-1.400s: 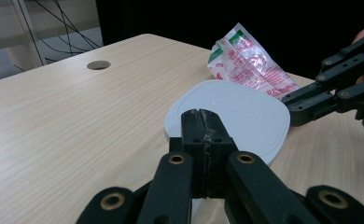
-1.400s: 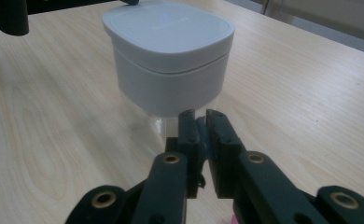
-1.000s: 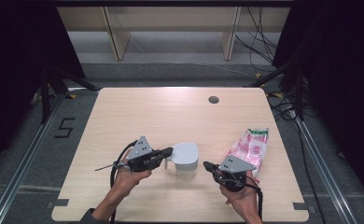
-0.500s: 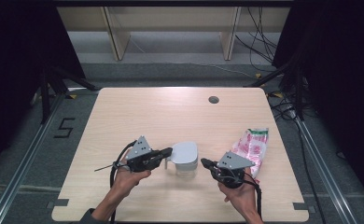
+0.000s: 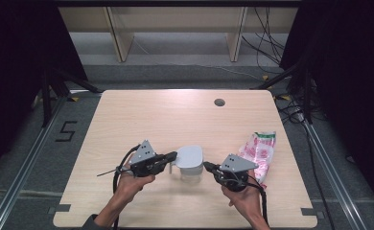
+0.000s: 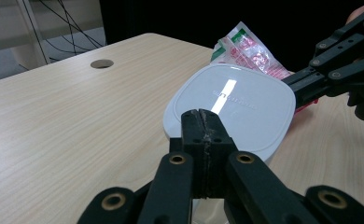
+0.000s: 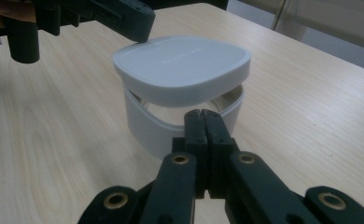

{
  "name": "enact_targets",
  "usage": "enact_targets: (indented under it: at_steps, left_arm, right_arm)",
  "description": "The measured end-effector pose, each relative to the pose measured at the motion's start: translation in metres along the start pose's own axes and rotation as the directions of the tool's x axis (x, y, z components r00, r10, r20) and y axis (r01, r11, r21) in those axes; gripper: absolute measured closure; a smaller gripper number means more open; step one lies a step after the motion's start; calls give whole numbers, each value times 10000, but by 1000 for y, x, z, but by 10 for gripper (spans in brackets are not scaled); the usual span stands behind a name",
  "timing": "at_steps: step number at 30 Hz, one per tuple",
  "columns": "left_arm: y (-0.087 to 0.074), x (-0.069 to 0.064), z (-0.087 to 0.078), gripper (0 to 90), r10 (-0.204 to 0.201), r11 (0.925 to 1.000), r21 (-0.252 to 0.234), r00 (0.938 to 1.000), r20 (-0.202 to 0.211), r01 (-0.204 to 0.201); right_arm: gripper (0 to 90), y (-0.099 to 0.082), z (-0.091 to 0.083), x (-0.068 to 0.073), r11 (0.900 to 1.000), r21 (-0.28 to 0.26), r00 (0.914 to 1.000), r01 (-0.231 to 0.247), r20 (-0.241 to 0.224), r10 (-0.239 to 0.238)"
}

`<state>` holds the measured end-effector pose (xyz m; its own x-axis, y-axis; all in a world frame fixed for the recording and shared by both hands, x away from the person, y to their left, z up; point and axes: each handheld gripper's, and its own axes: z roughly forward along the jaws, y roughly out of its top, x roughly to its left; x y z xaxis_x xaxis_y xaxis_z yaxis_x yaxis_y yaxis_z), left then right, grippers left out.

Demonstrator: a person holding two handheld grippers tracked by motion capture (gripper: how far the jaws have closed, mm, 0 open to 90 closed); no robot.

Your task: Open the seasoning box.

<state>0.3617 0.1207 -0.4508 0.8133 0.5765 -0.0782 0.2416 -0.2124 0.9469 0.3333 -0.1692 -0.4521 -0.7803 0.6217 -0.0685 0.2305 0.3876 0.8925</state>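
the white lidded container [image 5: 190, 163] is sitting near the table's near edge, flanked by both tongs: left gripper [image 5: 171, 157] and right gripper [image 5: 208, 166] are pinched closed, empty, touching its opposite sides.

Both forearms in from the near table edge [image 5: 185, 218]. Left gripper [image 5: 171, 157] held level, jaws pressed together, tips at the left side of the white lidded container [image 5: 190, 158]. Right gripper [image 5: 208, 166] likewise level, jaws together, tips at that container's right side. Left hand [image 5: 130, 179] and right hand [image 5: 240, 189] wrapped around the gripper bodies.
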Motion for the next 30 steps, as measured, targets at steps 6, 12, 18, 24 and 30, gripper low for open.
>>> enact_targets:
  at_steps: [6,12,18,24,30]
  left_arm:
    - [0,0,0,893,25,10000,16,10000,-39,-25]
    - [0,2,0,892,74,9999,-98,9998,164,-72]
    - [2,2,-5,794,-3,9996,-289,9998,191,9]
    - [2,5,-23,687,120,9996,-245,9996,-244,-125]
    - [-16,3,-33,518,360,9993,125,9966,-744,-352]
  right_arm:
    - [900,4,0,2,9995,82,9995,293,-98,-293]
    - [900,9,0,3,9999,-41,9999,129,-100,-129]
    - [900,14,2,6,9995,-53,9993,309,-223,-310]
    - [900,19,3,8,9992,-185,9990,352,-281,-357]
    - [900,27,5,9,9985,-328,9984,432,-346,-444]
